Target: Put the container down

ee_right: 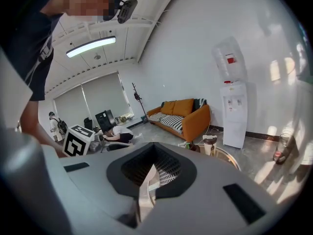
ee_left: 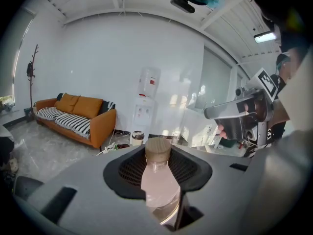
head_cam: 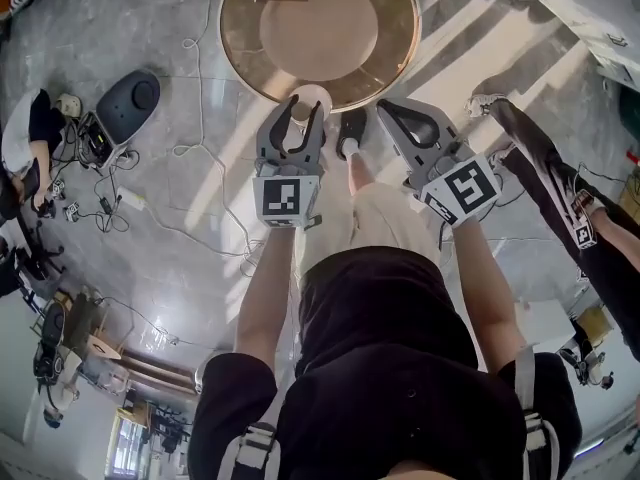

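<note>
Looking down from the head view, and starting at 9 o'clock: a dark rounded device [head_cam: 131, 100] sits on the marble floor [head_cam: 190, 248] with cables [head_cam: 190, 148] snaking around it.

Next over is the left gripper [head_cam: 306, 101], and it's got the container [head_cam: 304, 115] clamped between its jaws. The container sits at 12 o'clock from that gripper's marker cube [head_cam: 281, 196] and hangs right over the 6 o'clock rim of the round table [head_cam: 390, 63]. I can't tell whether its bottom touches the table or not.

The left gripper view makes the grip obvious. A clear, pinkish bottle with a tan lid [ee_left: 158, 149] stands upright, dead center in the jaw opening, with both jaws pressed on its body. An orange sofa [ee_left: 80, 114] is off at 9 o'clock from it, and a water dispenser [ee_left: 145, 104] is behind it at roughly 12.

The right gripper [head_cam: 388, 108] is at 3 o'clock from the container, near it but not touching. Its jaws are pinched together with nothing in them, and the right gripper view shows the same: only a thin seam where they meet.

Far right, at about 3 o'clock, another person's dark-trousered leg [head_cam: 560, 193] crosses the floor.
</note>
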Demonstrator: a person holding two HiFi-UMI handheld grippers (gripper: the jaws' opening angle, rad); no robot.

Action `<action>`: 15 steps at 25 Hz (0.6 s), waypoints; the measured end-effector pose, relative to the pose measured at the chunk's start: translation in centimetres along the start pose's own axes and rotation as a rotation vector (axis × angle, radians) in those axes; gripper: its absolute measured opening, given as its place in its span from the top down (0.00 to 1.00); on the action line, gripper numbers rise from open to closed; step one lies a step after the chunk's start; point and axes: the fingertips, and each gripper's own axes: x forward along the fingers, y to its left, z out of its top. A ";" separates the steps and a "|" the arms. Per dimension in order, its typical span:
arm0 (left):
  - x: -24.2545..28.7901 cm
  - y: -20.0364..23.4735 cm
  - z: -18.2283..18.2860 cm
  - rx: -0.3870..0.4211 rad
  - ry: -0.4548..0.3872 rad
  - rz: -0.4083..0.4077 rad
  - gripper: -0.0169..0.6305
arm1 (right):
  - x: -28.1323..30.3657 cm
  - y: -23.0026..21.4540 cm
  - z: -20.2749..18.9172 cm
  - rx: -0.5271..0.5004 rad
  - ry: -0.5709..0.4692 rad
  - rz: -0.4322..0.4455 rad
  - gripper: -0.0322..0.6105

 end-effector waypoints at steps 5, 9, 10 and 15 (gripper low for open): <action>3.1 2.0 -0.9 -0.015 0.039 -0.030 0.75 | 2.6 -0.7 -0.9 0.011 0.020 0.001 0.95; 5.2 3.9 -2.3 0.011 0.052 -0.054 0.75 | 4.7 -1.8 -2.0 0.058 0.025 -0.028 0.95; 5.8 4.3 -2.7 0.017 0.058 -0.063 0.75 | 5.2 -2.2 -2.3 0.075 0.027 -0.037 0.95; 8.9 5.7 -5.2 0.031 0.097 -0.121 0.75 | 7.2 -4.7 -4.7 0.124 0.041 -0.099 0.95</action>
